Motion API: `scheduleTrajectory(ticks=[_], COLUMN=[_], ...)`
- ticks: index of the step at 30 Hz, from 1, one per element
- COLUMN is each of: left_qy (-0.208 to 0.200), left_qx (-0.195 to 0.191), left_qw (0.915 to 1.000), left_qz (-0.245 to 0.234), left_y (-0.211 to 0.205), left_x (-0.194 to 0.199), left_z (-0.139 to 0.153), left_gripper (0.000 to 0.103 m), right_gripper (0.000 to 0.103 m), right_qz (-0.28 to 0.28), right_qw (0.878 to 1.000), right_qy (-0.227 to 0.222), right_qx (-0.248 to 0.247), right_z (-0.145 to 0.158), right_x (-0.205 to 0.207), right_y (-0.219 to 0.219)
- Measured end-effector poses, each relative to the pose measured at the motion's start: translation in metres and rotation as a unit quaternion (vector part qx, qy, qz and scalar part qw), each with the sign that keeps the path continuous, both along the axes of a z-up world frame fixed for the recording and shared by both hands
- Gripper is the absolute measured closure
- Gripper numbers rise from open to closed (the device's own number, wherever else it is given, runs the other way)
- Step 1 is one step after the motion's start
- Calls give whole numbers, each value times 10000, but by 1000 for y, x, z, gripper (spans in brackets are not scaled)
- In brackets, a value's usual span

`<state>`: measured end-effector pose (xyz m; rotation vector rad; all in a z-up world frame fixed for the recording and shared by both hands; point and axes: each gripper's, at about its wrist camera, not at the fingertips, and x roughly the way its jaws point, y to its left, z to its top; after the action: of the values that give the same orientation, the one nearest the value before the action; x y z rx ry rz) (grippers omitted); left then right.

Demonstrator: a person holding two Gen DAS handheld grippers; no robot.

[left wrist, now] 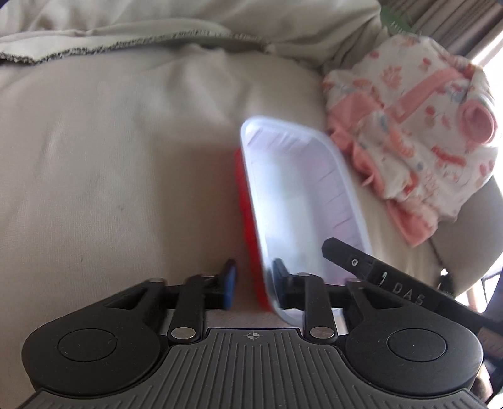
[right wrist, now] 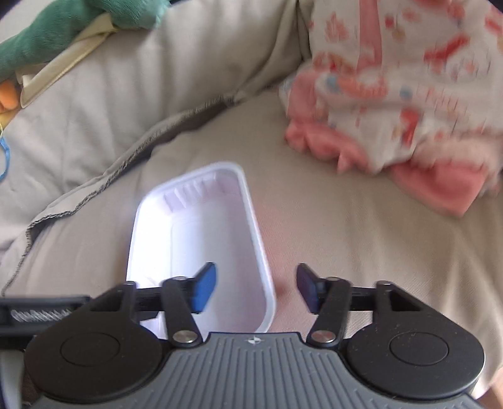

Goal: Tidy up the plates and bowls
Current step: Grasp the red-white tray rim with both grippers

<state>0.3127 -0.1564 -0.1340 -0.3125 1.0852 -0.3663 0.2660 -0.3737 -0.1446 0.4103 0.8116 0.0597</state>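
A white rectangular plastic tray (left wrist: 298, 195) sits nested on a red tray (left wrist: 248, 226) on a beige cushion. My left gripper (left wrist: 254, 283) is open, its jaws straddling the near left rim of the two trays without pinching them. My right gripper (right wrist: 256, 288) is open too, its jaws on either side of the white tray's (right wrist: 207, 232) right rim. The red tray is hidden in the right wrist view. My right gripper's black finger (left wrist: 371, 267) reaches into the left wrist view from the right.
A folded pink and white patterned cloth (left wrist: 418, 138) lies to the right of the trays, also in the right wrist view (right wrist: 402, 94). A green plush toy (right wrist: 63, 28) rests on the back cushion. Beige sofa fabric (left wrist: 125, 157) spreads to the left.
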Motion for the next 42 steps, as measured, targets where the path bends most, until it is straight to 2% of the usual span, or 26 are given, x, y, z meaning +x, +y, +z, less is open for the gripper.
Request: scheduleTrajectory(ticks=[1, 4, 10, 13, 15, 20, 23, 29, 36, 42], left_qy=[1, 154, 162, 240, 263, 1, -61, 120, 181, 241], left_qx=[-110, -392, -59, 180, 208, 502, 670, 620, 609, 784], left_qw=[9999, 9991, 9990, 9980, 9967, 9914, 9900, 9922, 9939, 9933], left_qz=[25, 105, 405, 560, 734, 1205, 1238, 1078, 906, 813], left_y=[5, 26, 77, 100, 116, 137, 136, 131, 123, 116], left_x=[-2, -14, -67, -99, -116, -129, -125, -122, -128, -135], left_z=[-2, -3, 11, 17, 20, 27, 26, 16, 14, 15], left_gripper=[84, 85, 83, 83, 83, 85, 85, 85, 85, 85], right_gripper=[63, 66, 66, 66, 66, 65, 65, 66, 65, 65], right_qz=[90, 398, 1235, 1738, 2026, 2451, 2448, 2084, 2133, 2167], right_qw=[9997, 9986, 9912, 9827, 9768, 9678, 9687, 9772, 9761, 9754], right_qy=[72, -31, -18, 81, 152, 217, 195, 208, 177, 189], right_qx=[216, 339, 478, 641, 674, 522, 359, 362, 368, 366], right_z=[-4, -4, -1, -1, -2, 1, 3, 2, 0, 0], right_x=[0, -9, -35, -49, -60, -79, -83, -77, -79, -80], right_y=[1, 15, 62, 88, 106, 138, 143, 126, 126, 125])
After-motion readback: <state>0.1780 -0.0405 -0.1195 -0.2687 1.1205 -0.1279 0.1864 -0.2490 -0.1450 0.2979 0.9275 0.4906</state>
